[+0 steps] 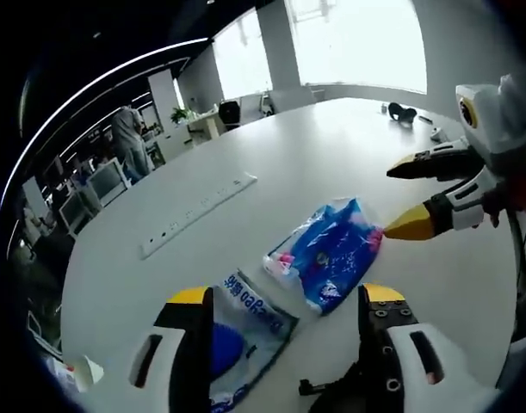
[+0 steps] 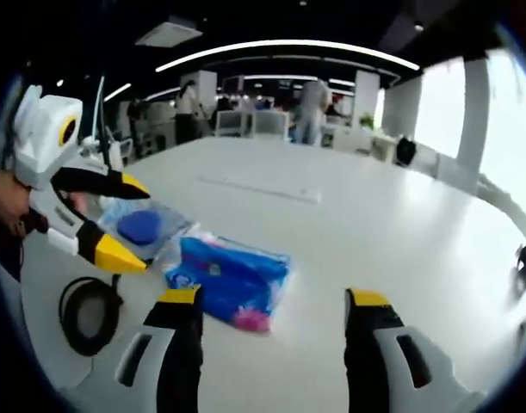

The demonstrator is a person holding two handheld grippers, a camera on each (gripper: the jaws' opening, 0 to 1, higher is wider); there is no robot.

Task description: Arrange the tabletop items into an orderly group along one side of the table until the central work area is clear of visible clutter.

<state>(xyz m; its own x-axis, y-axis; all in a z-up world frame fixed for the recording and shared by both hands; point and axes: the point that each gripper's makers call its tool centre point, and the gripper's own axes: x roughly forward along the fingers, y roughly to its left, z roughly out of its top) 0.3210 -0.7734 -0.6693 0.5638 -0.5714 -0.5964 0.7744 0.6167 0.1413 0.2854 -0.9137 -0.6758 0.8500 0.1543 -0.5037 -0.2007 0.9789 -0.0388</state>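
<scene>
Between the spread jaws of the left gripper [image 1: 284,301] lies a flat clear plastic packet with blue print and a round blue object inside [image 1: 245,331], its near end under the left jaw; nothing is clamped. Just beyond it, and touching or nearly touching its far edge, rests a crinkly blue plastic pack with pink and white markings [image 1: 327,254]. Reaching in from the right, the right gripper [image 1: 409,196] hovers with its yellow-tipped jaws apart, the lower tip at the pack's far corner. From the right gripper view, its jaws stand wide with only bare tabletop between them; the blue pack [image 2: 231,282] lies ahead and left, the clear packet [image 2: 142,228] behind it under the left gripper [image 2: 125,219]. A black coiled cable [image 2: 90,311] sits nearby on the white table [image 2: 374,232], and a long white power strip [image 1: 198,215] lies further off.

By my reading, the gathering step is under way and neither packet is gripped. Next calls for closing on one packet, squarely, since thin film slips.
</scene>
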